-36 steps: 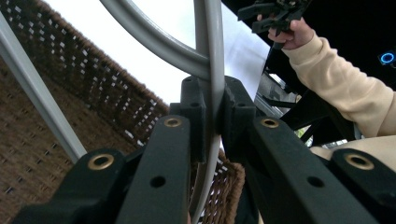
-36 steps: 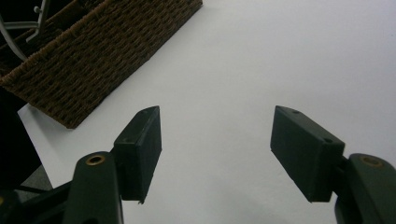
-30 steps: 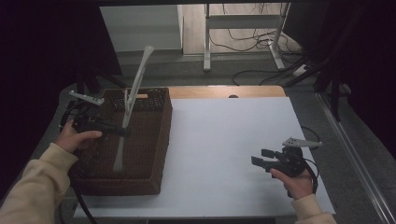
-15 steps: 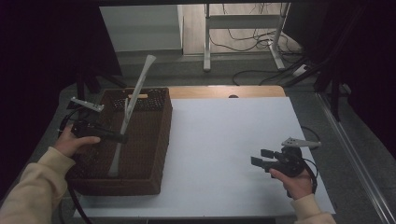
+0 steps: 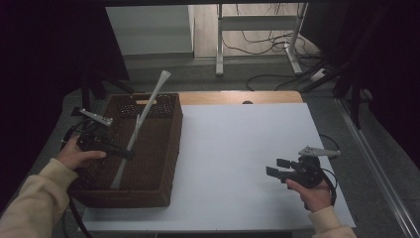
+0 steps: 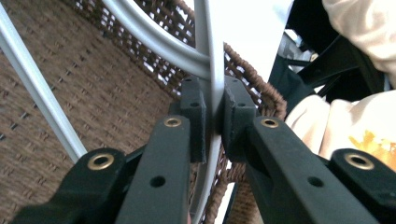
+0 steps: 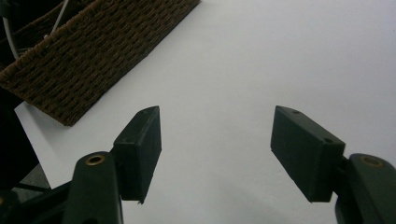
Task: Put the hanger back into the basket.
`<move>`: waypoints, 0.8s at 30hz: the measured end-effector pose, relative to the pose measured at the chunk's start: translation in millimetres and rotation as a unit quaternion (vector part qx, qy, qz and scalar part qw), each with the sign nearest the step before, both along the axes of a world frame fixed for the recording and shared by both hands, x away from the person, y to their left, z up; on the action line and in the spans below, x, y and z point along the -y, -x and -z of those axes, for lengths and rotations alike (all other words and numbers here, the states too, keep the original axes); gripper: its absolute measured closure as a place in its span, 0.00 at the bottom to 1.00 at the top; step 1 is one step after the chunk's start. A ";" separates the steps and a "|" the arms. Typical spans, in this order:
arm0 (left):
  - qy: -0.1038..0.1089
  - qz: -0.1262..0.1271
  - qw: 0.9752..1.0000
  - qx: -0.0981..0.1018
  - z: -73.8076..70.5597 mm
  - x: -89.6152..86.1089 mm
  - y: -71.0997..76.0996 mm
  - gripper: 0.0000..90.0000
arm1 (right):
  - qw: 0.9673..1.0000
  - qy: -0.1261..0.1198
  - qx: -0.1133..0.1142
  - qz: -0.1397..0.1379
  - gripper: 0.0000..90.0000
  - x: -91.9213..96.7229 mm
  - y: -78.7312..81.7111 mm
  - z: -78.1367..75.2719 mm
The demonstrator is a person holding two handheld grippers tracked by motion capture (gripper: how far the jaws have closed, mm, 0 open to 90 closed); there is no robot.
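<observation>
The left gripper (image 5: 130, 153) is clamped on a long grey utensil (image 5: 141, 120) (tongs, by the look of the two slim arms meeting in the left gripper view), over the wicker basket (image 5: 168, 148) at the left of the table (image 5: 237, 148). Over the last second its lower end has come up off the basket floor a little and its top has tipped further right, so it looks on its way out. The right gripper (image 5: 276, 167) rests near the table's right edge, jaws apart and empty.
</observation>
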State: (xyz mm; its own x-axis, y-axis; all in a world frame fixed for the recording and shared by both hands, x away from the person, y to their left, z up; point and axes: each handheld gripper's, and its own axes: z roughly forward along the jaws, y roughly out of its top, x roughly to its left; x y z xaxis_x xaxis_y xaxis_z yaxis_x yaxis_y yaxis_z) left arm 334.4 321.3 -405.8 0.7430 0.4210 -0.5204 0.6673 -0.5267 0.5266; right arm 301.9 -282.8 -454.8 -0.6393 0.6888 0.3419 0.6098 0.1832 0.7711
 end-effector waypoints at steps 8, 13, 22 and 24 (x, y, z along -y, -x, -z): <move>-0.026 0.005 0.999 -0.019 12.8 -3.0 1.8 0.90 | 1.000 0.001 -0.001 -0.001 0.38 -0.5 -0.2 0.1; -0.051 -0.020 0.998 -0.021 25.1 -7.1 1.9 0.88 | 1.000 0.001 -0.002 -0.001 0.38 -0.8 -0.6 0.6; -0.058 -0.073 0.995 0.019 18.9 -9.1 3.1 0.34 | 1.000 0.003 -0.001 -0.001 0.38 -1.8 -0.9 0.7; -0.060 -0.079 0.995 0.031 16.5 -7.6 4.8 0.29 | 1.000 0.004 -0.001 -0.002 0.38 -2.1 -0.7 0.6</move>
